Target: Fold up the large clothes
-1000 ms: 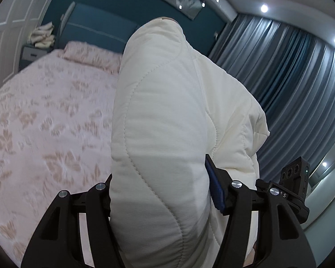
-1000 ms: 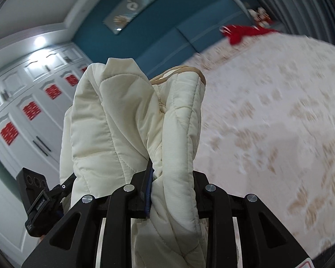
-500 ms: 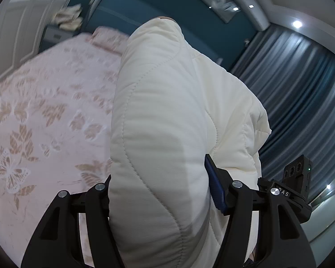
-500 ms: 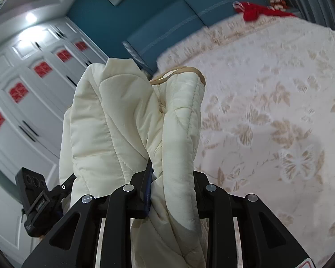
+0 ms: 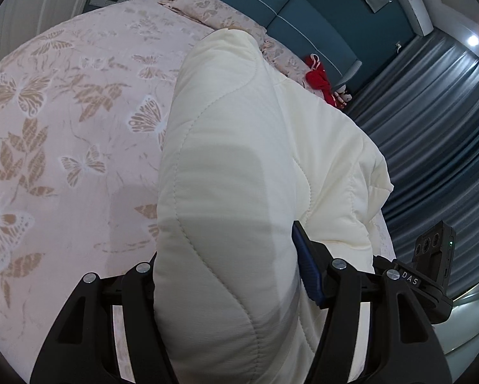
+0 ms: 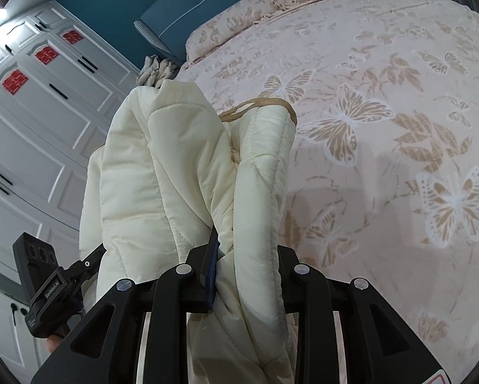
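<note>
cream quilted coat [image 5: 239, 166] clamped in both hand-held grippers, above bed [image 5: 63, 112]

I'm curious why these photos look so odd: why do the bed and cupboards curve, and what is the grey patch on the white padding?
Left wrist view: the fisheye lens bows the pink butterfly-print bedspread and blackens the corners; the grey band across the cream quilted garment looks like shadow. Right wrist view: the white panelled wardrobe bends likewise; everything looks sharp.

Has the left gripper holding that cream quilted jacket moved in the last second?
Yes. The left gripper, clamped on the cream quilted jacket, has tipped down toward the butterfly-patterned bedspread, which fills more of its view.
</note>
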`<state>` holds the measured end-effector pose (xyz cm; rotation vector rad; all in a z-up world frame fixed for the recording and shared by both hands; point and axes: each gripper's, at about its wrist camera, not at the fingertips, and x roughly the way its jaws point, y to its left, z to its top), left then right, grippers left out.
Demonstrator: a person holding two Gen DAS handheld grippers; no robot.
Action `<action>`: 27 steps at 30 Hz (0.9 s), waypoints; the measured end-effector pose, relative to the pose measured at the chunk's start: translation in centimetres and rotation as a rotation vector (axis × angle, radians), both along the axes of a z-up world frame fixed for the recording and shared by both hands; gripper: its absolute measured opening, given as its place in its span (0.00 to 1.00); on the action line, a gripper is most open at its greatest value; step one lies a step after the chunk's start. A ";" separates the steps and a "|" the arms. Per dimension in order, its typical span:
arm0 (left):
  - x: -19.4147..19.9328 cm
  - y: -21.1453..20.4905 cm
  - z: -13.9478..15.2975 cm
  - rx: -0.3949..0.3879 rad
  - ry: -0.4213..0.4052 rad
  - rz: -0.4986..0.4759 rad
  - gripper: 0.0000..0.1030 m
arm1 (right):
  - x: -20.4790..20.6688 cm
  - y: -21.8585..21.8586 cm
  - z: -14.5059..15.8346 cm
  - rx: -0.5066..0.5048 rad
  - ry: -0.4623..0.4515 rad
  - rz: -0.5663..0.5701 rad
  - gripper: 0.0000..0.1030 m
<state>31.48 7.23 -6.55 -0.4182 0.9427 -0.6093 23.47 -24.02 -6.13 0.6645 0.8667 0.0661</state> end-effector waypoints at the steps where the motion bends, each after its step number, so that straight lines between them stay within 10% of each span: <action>1: 0.2 0.0 -0.3 -0.002 0.002 0.002 0.58 | 0.2 -0.1 -0.2 0.000 0.002 0.000 0.25; 27: 3.3 -0.8 -8.1 0.035 0.106 0.026 0.64 | 5.0 -0.5 -8.2 -0.011 0.129 0.005 0.30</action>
